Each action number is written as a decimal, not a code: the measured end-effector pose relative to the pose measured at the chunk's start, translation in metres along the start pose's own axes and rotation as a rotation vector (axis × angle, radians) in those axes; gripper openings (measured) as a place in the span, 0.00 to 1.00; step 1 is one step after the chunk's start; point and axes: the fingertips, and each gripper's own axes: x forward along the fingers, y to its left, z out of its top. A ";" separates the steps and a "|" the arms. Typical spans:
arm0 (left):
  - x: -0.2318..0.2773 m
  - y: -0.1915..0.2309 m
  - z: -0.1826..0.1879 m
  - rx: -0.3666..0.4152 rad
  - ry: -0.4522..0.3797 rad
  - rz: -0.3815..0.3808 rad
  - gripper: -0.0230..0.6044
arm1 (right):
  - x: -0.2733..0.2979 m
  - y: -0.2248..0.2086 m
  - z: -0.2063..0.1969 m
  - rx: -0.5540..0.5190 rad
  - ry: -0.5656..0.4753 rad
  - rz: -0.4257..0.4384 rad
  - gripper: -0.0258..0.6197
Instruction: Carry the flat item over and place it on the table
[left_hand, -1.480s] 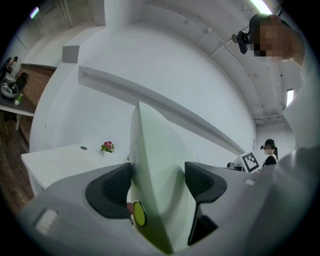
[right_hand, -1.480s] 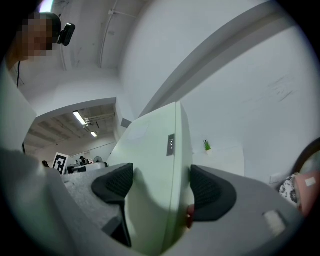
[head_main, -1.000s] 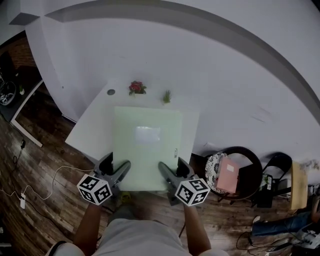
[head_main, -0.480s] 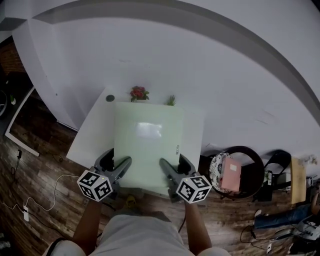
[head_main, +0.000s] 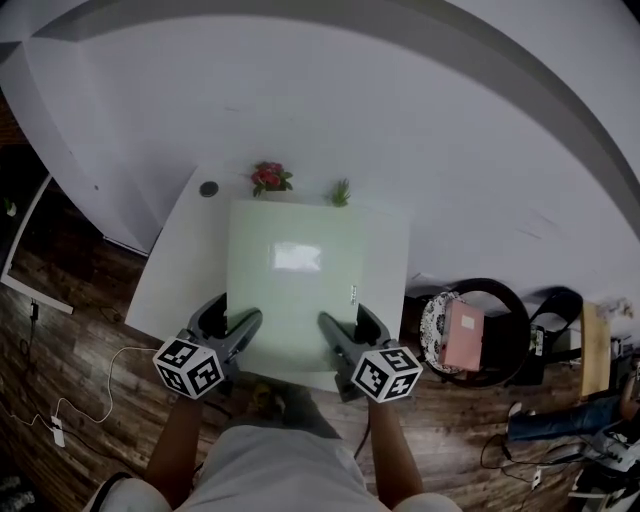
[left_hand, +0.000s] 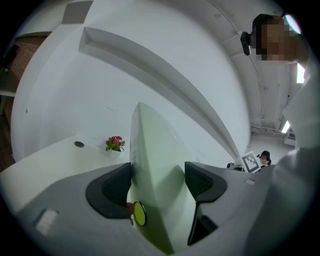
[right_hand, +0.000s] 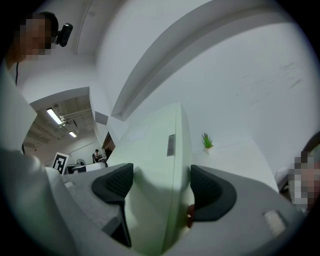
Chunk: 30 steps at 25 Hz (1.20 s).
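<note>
Table (head_main: 170, 275) is filling the view below me, and I'm holding the pale green flat panel (head_main: 295, 290) level over it, with my left gripper (head_main: 228, 326) and right gripper (head_main: 350, 332) each clamping its near edge. I'm judging it best to lower evenly, stopping short of the red flowers (head_main: 268, 178) and small green plant (head_main: 341, 192). Whether the panel's underside is touching the top yet, I'm unable to tell.

Potted red flowers (head_main: 269, 178) and small green plant (head_main: 341, 192), near each other by white wall (head_main: 400, 100); dark round chair (head_main: 505, 300) holding pink, possibly book-like, item (head_main: 463, 336); white cable (head_main: 100, 372) on wooden floor (head_main: 50, 340)
</note>
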 end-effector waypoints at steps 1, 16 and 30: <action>0.004 0.003 -0.002 -0.003 0.008 0.004 0.56 | 0.004 -0.004 -0.001 0.007 0.005 -0.001 0.58; 0.071 0.050 -0.043 -0.069 0.140 0.053 0.56 | 0.058 -0.070 -0.032 0.108 0.110 -0.035 0.58; 0.098 0.089 -0.108 -0.175 0.270 0.109 0.56 | 0.087 -0.112 -0.088 0.187 0.249 -0.070 0.58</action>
